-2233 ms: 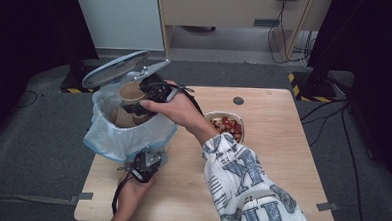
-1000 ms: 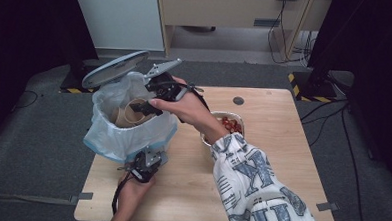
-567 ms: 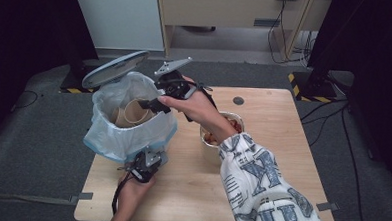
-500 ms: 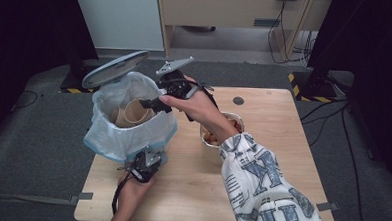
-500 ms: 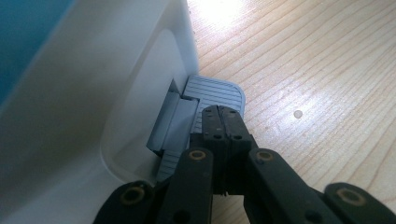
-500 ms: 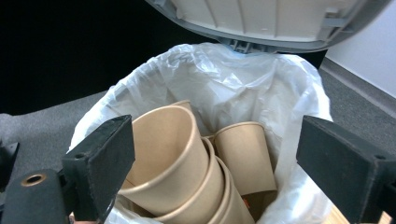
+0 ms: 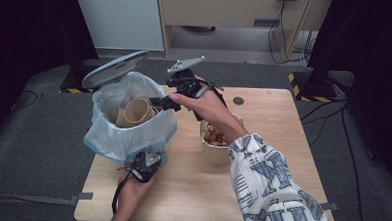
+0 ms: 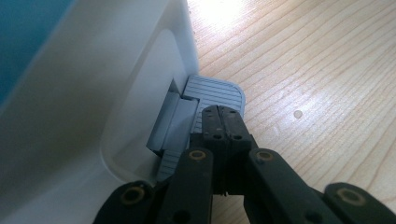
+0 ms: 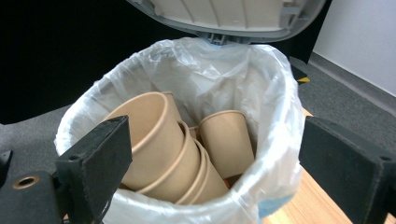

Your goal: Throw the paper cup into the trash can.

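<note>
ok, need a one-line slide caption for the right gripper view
Open right gripper faces a lined pedal bin, lid raised, with brown paper cups lying inside.

A white pedal bin (image 7: 132,138) lined with a translucent plastic bag (image 9: 261,88) stands at the table's left edge. Its round grey lid (image 7: 114,68) is tilted open. The ribbed grey foot pedal (image 8: 215,95) projects from the base, just above the tabletop. Inside, several brown paper cups (image 9: 177,158) lie nested and tilted; one more brown cup (image 9: 229,135) rests upright beside them.
</note>
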{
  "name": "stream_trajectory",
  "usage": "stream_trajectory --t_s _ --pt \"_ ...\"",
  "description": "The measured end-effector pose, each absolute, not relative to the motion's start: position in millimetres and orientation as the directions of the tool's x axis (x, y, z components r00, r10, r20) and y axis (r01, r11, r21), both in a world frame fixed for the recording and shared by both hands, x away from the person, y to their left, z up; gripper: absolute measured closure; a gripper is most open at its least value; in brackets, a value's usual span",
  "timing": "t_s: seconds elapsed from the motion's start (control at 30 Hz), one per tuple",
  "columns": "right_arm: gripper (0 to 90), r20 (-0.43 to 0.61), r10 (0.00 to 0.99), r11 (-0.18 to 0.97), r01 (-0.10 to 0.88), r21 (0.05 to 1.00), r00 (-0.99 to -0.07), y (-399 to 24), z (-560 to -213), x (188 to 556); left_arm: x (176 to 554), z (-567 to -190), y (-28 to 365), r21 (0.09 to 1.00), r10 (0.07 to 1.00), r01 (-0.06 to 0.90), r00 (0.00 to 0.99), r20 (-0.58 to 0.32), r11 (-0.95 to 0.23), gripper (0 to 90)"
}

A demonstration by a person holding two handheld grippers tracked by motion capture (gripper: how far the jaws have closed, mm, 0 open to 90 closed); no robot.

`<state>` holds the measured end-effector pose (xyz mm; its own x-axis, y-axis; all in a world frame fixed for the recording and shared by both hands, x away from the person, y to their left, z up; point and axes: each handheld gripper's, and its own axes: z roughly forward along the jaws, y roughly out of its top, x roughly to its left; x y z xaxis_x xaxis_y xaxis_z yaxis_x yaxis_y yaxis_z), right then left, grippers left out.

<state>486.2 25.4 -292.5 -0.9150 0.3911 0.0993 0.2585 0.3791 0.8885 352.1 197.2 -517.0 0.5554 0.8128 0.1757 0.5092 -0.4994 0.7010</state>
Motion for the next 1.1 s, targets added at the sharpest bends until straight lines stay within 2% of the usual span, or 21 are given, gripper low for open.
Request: stream_trajectory --t_s 0.73,0.77,0.8,0.83,0.87,0.97,1.1 --pt "9.5 0.109 0.459 0.360 0.297 0.884 -0.882 -21 -300 493 352 -517 197 0.704 0.815 0.510 0.553 0.172 -0.495 88.9" --pt "9.6 0.107 0.464 0.360 0.298 0.884 -0.879 -25 -300 493 351 -516 196 0.701 0.822 0.514 0.539 0.184 -0.494 85.1" --pt "9.5 0.107 0.470 0.358 0.300 0.884 -0.876 -29 -301 494 349 -514 195 0.706 0.830 0.513 0.524 0.194 -0.489 77.0" --pt "9.4 0.108 0.476 0.355 0.304 0.884 -0.873 -34 -301 494 347 -512 195 0.718 0.835 0.510 0.520 0.180 -0.473 68.3" --pt "9.4 0.109 0.483 0.351 0.306 0.885 -0.869 -40 -302 494 345 -510 195 0.732 0.839 0.506 0.519 0.165 -0.457 64.8" --pt "9.4 0.116 0.507 0.335 0.319 0.887 -0.854 -58 -303 497 335 -502 189 0.766 0.839 0.478 0.525 0.143 -0.430 60.8" --pt "9.4 0.126 0.540 0.312 0.337 0.888 -0.832 -79 -307 499 328 -499 180 0.768 0.820 0.458 0.552 0.149 -0.447 59.1"
